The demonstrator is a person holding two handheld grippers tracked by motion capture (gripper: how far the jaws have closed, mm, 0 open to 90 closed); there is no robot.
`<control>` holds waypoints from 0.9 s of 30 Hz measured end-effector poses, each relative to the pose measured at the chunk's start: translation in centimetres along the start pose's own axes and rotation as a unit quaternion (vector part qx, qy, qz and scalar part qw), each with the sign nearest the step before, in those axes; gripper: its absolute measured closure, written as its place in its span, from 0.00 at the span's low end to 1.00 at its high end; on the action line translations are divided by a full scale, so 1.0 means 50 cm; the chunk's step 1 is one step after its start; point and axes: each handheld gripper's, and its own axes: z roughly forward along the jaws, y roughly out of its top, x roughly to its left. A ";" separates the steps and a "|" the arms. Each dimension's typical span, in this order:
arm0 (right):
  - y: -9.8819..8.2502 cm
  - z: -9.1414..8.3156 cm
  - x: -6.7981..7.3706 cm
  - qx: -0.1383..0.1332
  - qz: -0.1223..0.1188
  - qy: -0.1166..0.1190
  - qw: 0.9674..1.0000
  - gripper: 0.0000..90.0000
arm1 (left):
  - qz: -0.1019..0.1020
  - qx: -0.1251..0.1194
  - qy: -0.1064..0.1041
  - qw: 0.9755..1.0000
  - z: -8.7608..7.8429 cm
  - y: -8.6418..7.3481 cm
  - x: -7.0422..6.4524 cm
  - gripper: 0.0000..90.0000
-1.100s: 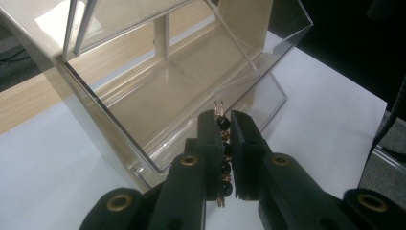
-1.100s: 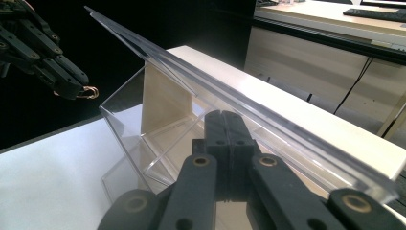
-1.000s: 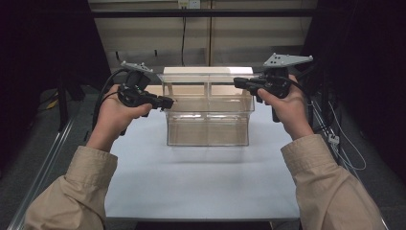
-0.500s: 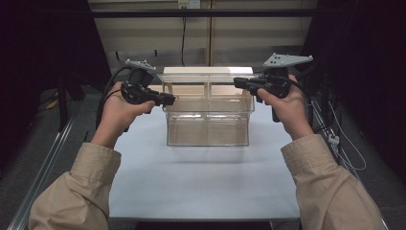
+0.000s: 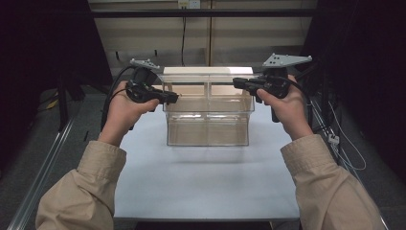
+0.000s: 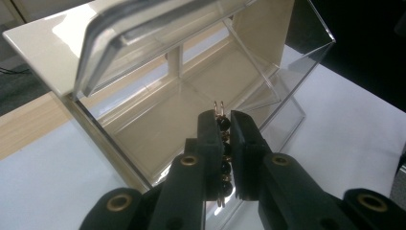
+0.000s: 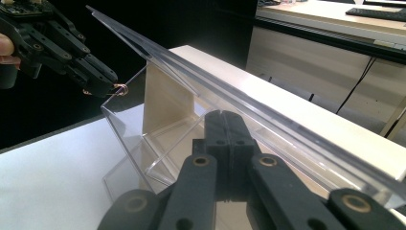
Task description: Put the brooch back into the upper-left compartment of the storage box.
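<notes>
A clear plastic box [image 5: 208, 129] stands on the white table [image 5: 201, 187], its clear lid [image 5: 206, 79] raised. My left gripper [image 5: 174, 98] hovers at the box's upper left edge, shut on a small string of dark beads with gold rings [image 6: 220, 106]. In the left gripper view the jaws [image 6: 226, 117] point down into the open box [image 6: 158, 139]. The right gripper [image 5: 237, 82] is shut with nothing between its jaws. Its tips [image 7: 225, 115] rest against the rim of the lid [image 7: 268, 96]. Across the box, the left gripper [image 7: 107, 84] shows a gold ring [image 7: 120, 88] at its tip.
A pale upright divider [image 7: 165, 103] splits the box inside. A beige board [image 5: 208, 71] lies behind the box. Cables [image 5: 344, 143] hang off the table's right side, and a metal rail [image 5: 43, 167] runs along the left. Bare tabletop lies in front of the box.
The left gripper has edged slightly toward the box with the beads still in it. The right gripper and the lid have kept still.
</notes>
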 end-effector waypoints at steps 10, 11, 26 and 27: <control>-0.001 0.003 0.001 0.003 0.000 0.001 1.000 1.00 | -0.002 -0.003 0.007 1.000 0.006 0.001 0.005 0.93; -0.001 0.003 0.001 0.003 0.000 0.000 1.000 1.00 | -0.003 -0.004 0.007 1.000 0.007 0.002 0.005 0.93; -0.002 0.007 0.000 0.005 0.002 0.001 1.000 1.00 | 0.006 -0.002 -0.001 1.000 0.021 0.014 -0.002 0.93; -0.002 0.007 0.000 0.005 0.001 0.001 1.000 1.00 | 0.007 -0.003 -0.002 1.000 0.021 0.015 -0.003 0.93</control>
